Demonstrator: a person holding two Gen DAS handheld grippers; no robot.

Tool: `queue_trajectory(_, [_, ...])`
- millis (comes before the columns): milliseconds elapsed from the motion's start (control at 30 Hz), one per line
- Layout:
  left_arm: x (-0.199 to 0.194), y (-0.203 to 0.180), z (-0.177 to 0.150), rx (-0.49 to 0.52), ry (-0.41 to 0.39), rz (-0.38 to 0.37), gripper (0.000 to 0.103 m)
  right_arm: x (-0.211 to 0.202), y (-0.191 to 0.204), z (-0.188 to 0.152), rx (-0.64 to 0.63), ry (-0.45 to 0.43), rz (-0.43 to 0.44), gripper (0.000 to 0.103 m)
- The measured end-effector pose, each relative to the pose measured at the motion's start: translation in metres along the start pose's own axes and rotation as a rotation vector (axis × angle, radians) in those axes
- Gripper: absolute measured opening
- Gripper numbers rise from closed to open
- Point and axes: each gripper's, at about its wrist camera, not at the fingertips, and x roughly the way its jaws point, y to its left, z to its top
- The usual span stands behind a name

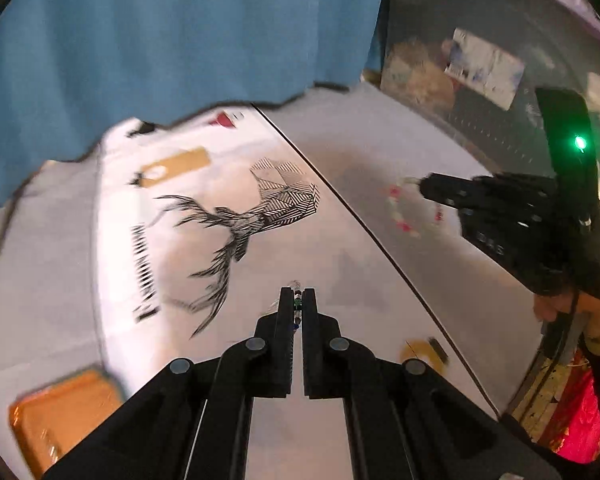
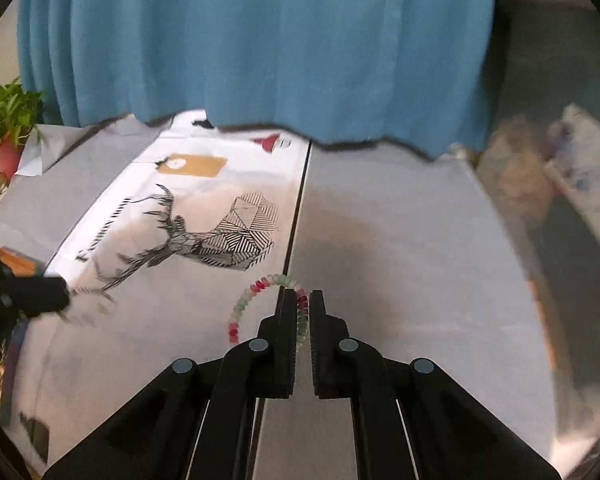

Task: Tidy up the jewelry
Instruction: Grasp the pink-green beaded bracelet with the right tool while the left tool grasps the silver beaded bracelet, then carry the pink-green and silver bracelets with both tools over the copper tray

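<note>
Closed between the left tool's point(image 1: 298, 298) black jaws is a thin beaded chain point(image 1: 297, 303), lifted above the surface point(image 1: 360, 264). Off to its right, the right tool point(image 2: 302, 300) is clamped on a pink-and-green bead bracelet point(image 2: 260, 292) that loops out to its left. Both pieces look picked up; neither is put away, and where they belong is not evident.

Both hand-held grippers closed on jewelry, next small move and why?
Probably carry both pieces toward the orange tray at the near left. The right hand-held gripper is shut on the pink, green and white beaded bracelet, which hangs in a free loop; the left hand-held gripper pinches a thin chain with small dark beads. Neither piece appears to rest on the table.
</note>
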Motion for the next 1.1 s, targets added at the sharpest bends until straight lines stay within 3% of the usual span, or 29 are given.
queue_trajectory(267, [-0.099,-0.015,-0.064,-0.026,-0.054,0.094,0.001,-0.127,0.049,-0.044,-0.034,-0.101,0.059,0.006])
queue_trajectory(533, [-0.185,-0.024,-0.160,-0.070,-0.096,0.140,0.001,-0.220,0.121,-0.106,-0.070,-0.137,0.184,0.006])
queue_trajectory(800, [-0.224,-0.030,-0.248,-0.157,-0.090,0.169,0.001,-0.256,0.180,-0.173,-0.130,-0.072,0.266,0.006])
queue_trajectory(1100, [-0.241,-0.033,-0.302,-0.232,-0.101,0.173,0.001,-0.271,0.224,-0.228,-0.218,0.007,0.318,0.006])
